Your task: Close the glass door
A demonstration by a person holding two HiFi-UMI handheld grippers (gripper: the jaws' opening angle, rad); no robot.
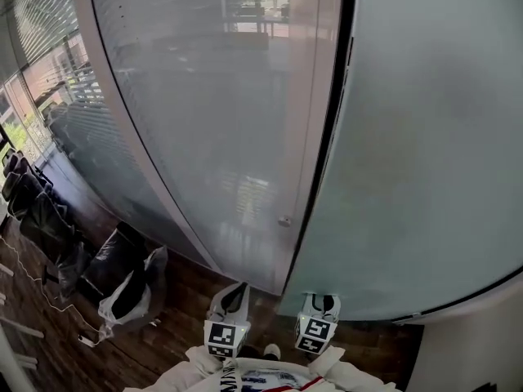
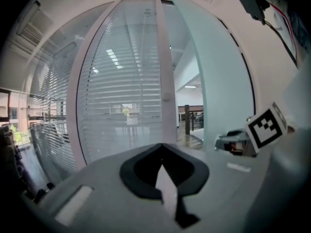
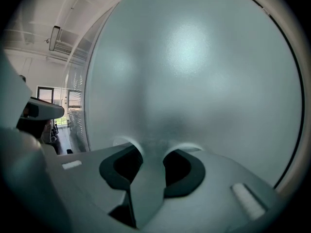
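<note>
The frosted glass door [image 1: 425,137] stands ajar straight ahead of the right hand-held gripper [image 1: 319,302], whose half-parted jaws hold nothing, tips at the pane. Best to push evenly near the door's free edge toward the white post [image 1: 304,137], which lies ahead of the left hand-held gripper [image 1: 234,294], its jaws together and empty. No legible writing, only square markers [image 1: 314,331].

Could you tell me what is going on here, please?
A person with a gripper in each hand stands at a frosted glass door. The right gripper, jaws apart with nothing between them, is right up against the door's face, apparently pushing it. The left gripper holds nothing and points towards the opening beside the door's edge. The door is not yet closed.
</note>
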